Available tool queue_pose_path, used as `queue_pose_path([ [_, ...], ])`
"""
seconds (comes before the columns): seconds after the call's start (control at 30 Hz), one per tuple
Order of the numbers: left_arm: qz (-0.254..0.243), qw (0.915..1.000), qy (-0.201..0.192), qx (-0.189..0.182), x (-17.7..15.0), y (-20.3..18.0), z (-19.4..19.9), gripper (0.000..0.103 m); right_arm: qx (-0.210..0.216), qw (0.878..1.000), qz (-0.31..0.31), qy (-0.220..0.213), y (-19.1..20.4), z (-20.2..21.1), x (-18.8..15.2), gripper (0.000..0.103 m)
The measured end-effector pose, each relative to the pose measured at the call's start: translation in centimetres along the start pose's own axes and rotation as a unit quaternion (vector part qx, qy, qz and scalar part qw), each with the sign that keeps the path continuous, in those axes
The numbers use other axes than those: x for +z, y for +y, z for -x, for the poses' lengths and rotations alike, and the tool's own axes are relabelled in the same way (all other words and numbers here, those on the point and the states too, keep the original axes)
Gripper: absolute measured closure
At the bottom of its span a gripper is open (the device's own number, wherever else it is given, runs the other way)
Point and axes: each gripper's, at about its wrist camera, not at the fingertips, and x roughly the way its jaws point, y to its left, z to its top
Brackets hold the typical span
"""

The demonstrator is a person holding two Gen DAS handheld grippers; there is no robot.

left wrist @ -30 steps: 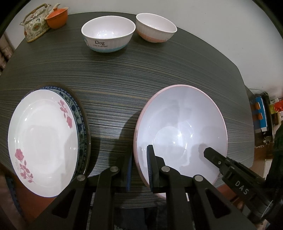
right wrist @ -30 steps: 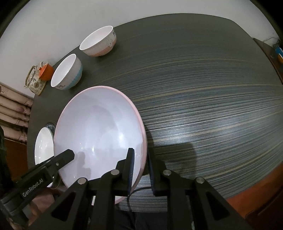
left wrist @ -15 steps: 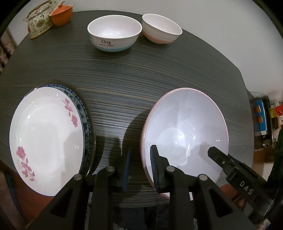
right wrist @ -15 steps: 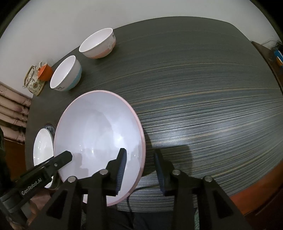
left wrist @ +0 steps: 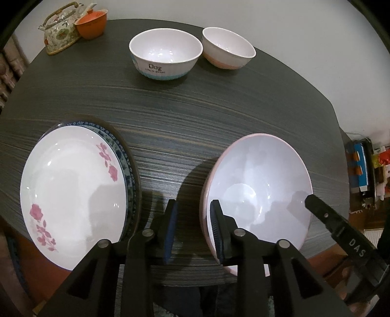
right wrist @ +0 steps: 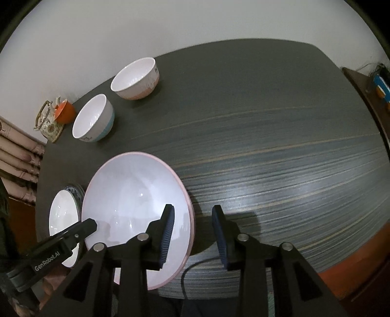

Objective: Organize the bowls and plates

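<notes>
Between your left gripper (left wrist: 192, 229) pads sits the near-left rim of the pink bowl (left wrist: 258, 185), but the pads stand clear of it: the jaws have just been opening and are now slightly apart, gripping nothing. One finger (left wrist: 219, 226) lies inside the bowl, the other over the table (left wrist: 170, 109) just outside the rim.

Your right gripper (right wrist: 192, 231) straddles the opposite side of the same rim, its jaws having opened too within the last second; they stand a little apart, with one finger (right wrist: 167, 229) over the bowl's inside and the other outside above the tabletop. Neither presses on the rim, so the bowl rests free on the table near its front edge.

Just left of the bowl, but not touching it, lies a white plate (left wrist: 73, 195) with pink flowers, stacked on a blue-patterned plate (left wrist: 124, 156) whose edge shows along its right side.

Toward the far side of the table stand two small bowls side by side: the blue-based one (left wrist: 165, 56) marked "Dog" and the pink-based one (left wrist: 228, 47). Farther left, at the table's far corner, a floral teapot (left wrist: 61, 34) sits against an orange cup (left wrist: 91, 23).
</notes>
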Motion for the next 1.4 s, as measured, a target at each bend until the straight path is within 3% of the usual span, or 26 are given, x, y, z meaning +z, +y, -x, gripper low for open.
queue_pose_path([
  [0.23, 0.001, 1.0000, -0.008, 0.004, 0.5, 0.2, 0.9, 0.075, -0.009, 0.999, 0.025, -0.026, 1.1, 0.9, 1.0, 0.070],
  [0.73, 0.000, 0.9991, -0.038, -0.016, 1.3, 0.5, 2.7, 0.073, 0.015, 0.997, 0.069, -0.037, 4.8, 1.6, 2.7, 0.070],
  [1.2, 0.054, 0.9958, -0.075, 0.000, 4.8, 5.8, 4.6, 0.073, 0.114, 0.990, 0.080, -0.014, 8.3, 0.4, 5.0, 0.070],
  [1.4, 0.082, 0.9939, -0.074, 0.003, 6.5, 7.9, 4.1, 0.073, 0.118, 0.990, 0.076, -0.006, 9.6, -0.7, 6.7, 0.070],
])
